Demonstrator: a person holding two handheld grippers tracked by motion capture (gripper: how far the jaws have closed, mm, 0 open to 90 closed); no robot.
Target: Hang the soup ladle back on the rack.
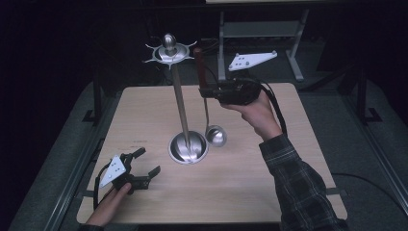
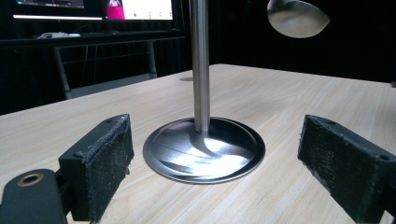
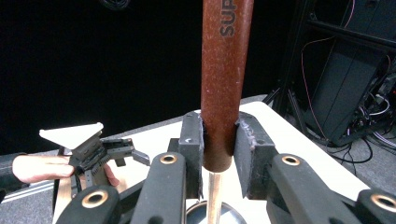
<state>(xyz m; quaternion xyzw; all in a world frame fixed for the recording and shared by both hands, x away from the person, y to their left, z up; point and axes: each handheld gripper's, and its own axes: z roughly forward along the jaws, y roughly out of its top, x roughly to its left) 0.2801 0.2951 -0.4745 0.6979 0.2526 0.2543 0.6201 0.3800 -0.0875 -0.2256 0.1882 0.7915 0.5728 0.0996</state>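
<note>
A: Holding a ladle (image 1: 211,113) upright above the wooden table (image 1: 250,183) with the right gripper (image 1: 206,91); jaws clamped on the reddish-brown handle (image 3: 225,70), one pad on each side, near its lower end where the metal shaft starts.

B: Confirmed from the right gripper view. Part of a word printed on the handle, "SUP", rest cut off. Bowl of the ladle (image 1: 216,135) hanging just beside the stand's round base (image 1: 188,147), to its right. Touching the table or not: cannot tell.

A: Stand (image 1: 180,103) upright mid-table, thin steel pole, ring of hooks (image 1: 169,52) and a knob on top.

B: Left gripper (image 1: 145,161) low at the near left corner of the table, held in the left hand (image 1: 110,202). Jaws spread wide, nothing between the pads (image 2: 100,163). Pointed at the base (image 2: 204,149), well short of it.
</note>
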